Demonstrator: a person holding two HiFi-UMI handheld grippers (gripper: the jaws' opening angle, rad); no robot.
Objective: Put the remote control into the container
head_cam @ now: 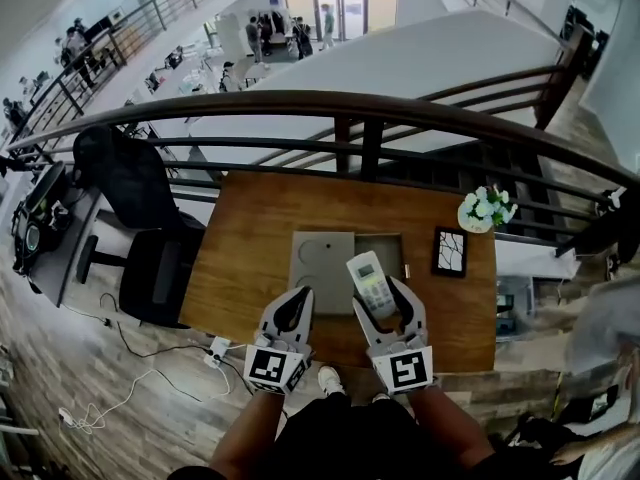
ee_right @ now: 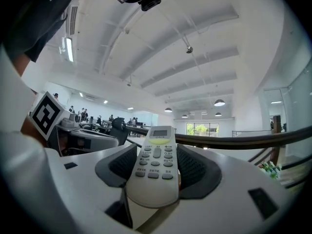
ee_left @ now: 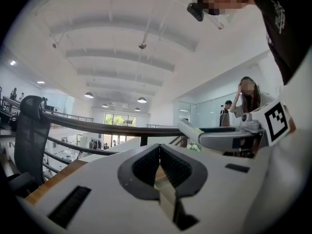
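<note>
Black shirt (ee_left: pixel 292 38), white print (ee_left: pixel 278 9), white shoe (head_cam: pixel 328 378)

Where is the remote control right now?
In the head view, the remote control is gripped in the right claw, right of centre, over the near right part of the grey container on the wooden table.

No legible text, remote control (ee_right: pixel 155 169) button labels too small

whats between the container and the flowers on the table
A black picture frame stands between the container and the flowers; the head view shows it.
</note>
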